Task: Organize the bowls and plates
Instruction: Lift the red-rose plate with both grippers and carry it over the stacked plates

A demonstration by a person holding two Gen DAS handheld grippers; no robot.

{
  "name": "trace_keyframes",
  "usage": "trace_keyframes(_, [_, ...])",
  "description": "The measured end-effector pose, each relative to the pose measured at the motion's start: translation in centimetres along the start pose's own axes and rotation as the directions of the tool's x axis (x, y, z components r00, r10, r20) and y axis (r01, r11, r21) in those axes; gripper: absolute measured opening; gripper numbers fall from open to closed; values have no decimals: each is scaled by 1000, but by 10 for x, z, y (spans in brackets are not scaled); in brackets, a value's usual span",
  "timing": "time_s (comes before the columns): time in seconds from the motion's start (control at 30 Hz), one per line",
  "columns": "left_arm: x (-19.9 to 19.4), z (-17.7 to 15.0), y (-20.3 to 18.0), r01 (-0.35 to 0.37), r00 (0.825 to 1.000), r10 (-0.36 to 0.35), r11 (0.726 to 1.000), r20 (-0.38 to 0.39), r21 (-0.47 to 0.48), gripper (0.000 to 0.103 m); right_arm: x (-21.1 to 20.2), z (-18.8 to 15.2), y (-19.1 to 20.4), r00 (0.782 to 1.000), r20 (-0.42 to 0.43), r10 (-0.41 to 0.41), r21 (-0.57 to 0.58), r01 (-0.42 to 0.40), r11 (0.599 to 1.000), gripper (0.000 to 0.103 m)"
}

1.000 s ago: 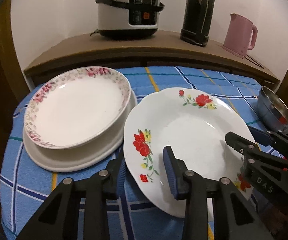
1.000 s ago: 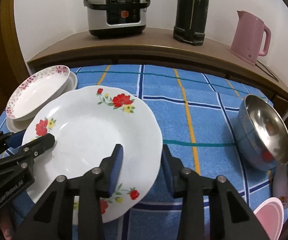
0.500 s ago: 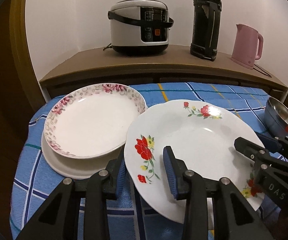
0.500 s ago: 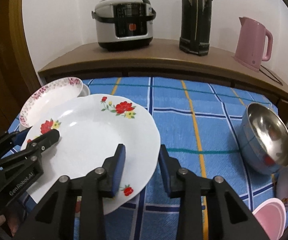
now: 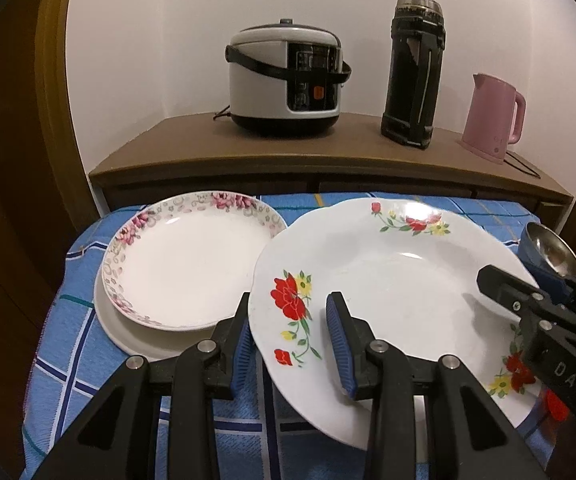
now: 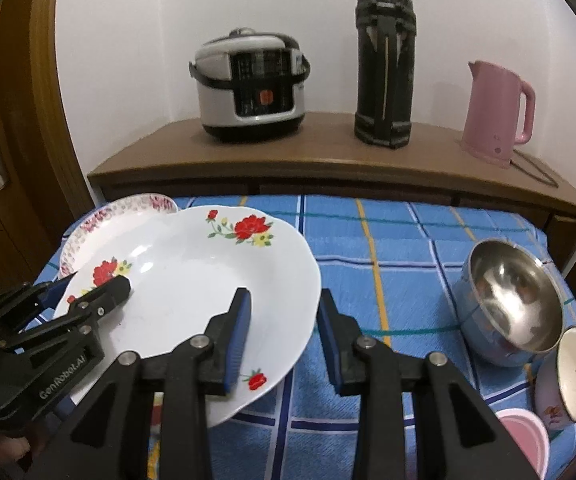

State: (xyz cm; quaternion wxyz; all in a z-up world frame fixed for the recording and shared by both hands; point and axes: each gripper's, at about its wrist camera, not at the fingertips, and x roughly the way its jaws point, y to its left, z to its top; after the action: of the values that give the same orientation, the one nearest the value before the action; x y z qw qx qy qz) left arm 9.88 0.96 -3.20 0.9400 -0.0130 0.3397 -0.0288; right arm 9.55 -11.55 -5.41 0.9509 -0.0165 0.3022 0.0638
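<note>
White porcelain with red and yellow flower sprays, the large plate (image 5: 399, 280) sits tilted above the blue checked cloth (image 6: 407, 240), gripped at two places on its rim. The left gripper (image 5: 289, 332) has its fingers (image 5: 337, 340) only partly apart, one blue pad on the plate's upper face beside the red flower and the other under the left edge, so the rim is pinched between them. The right gripper (image 6: 282, 336) does the same at the opposite side: one pad rests on the plate's face, the other stands just outside the rim, and whether that outer pad presses the underside cannot be told from the right wrist view. In the left wrist view the right gripper's upper finger lies across the plate's right side.

Just left of the held plate, a pink-bordered floral plate (image 5: 192, 264) lies stacked on a plain cream plate (image 5: 128, 340); the held plate's edge overlaps the stack's right side. On the cloth's right side, well apart from the plates, a steel bowl with a blue outside (image 6: 511, 300) leans on its side, with a white-lined floral cup (image 6: 571, 376) touching it and a pink cup (image 6: 527, 436) near that.

Behind the cloth runs a brown wooden desk (image 6: 327, 156) carrying a grey rice cooker (image 5: 284, 80), a tall black flask (image 5: 413, 72) and a pink kettle (image 5: 491, 120).
</note>
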Motion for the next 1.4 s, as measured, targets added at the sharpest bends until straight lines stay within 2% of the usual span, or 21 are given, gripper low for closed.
trace_keyframes(0.63, [-14,22,29,-66,995,69,997,73,-45,38,-5,27,29,994,79,74,-25,-72,997,34])
trace_keyframes(0.93, [-29,48,53,-123,980,130,991,152,-55,38,-2,53,55,986,137,97,-41,-92,995,34])
trace_keyframes(1.4, [-11,60,92,-143,973,163,982,164,-126,38,31,81,87,982,146,121,-61,-113,992,34])
